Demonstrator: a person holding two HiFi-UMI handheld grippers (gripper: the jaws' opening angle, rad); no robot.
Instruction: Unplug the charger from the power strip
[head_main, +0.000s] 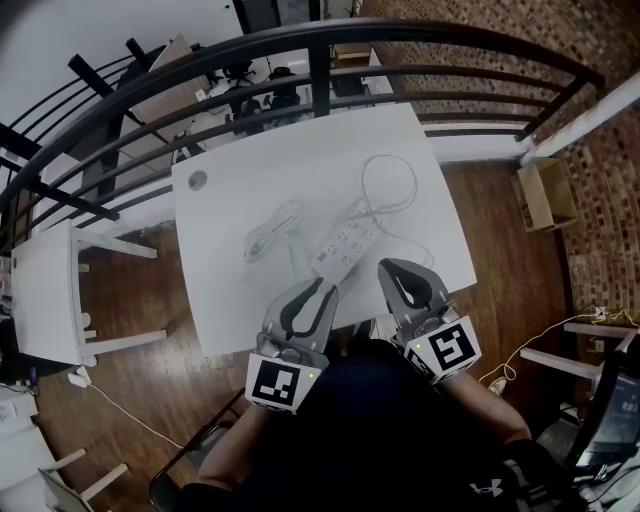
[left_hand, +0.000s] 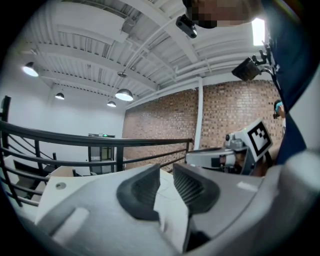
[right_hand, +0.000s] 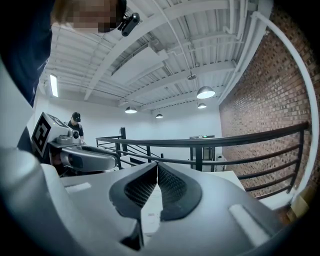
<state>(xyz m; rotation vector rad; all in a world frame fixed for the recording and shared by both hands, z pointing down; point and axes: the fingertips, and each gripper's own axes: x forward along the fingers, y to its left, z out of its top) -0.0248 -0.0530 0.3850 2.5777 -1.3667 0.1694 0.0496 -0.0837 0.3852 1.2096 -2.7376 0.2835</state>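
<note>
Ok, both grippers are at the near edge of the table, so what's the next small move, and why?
Probably reach the left gripper forward to the power strip to steady it: its jaws stand apart and empty, the right gripper is shut, and both are short of the strip.

Bright ceiling lamps (left_hand: 124, 94), soft shadows, heavy fisheye bending, dark corners
</note>
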